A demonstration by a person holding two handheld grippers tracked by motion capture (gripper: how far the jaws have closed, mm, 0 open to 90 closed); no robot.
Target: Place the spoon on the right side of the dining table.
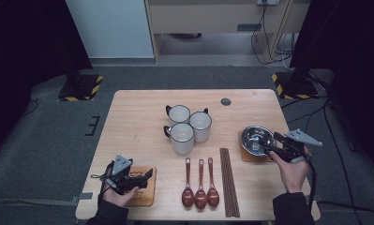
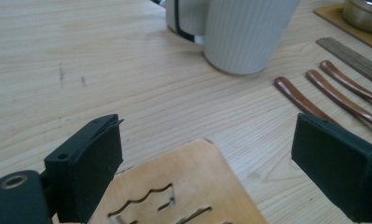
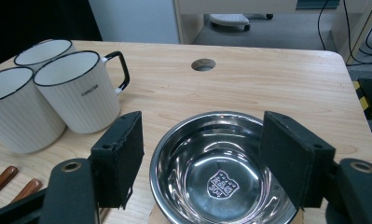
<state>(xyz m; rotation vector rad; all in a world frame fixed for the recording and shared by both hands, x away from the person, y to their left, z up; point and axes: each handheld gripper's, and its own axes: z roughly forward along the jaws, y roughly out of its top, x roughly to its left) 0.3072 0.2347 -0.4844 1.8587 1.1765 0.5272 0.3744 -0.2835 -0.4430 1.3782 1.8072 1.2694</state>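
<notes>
Bowl (image 3: 223, 179): steel, on its mat near the bench's right edge, stiff, light, slick – we'd pinch the rim | right claw (image 3: 202, 158): spread, straddling the bowl, nothing held | coaster (image 2: 183, 196): thin, stiff wood at front-left corner, take by an edge | left claw (image 2: 207, 172): spread above it, empty

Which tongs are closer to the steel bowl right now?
Right. The right tongs hover open at the steel bowl rim; the left tongs sit across the table over the wooden coaster.
</notes>
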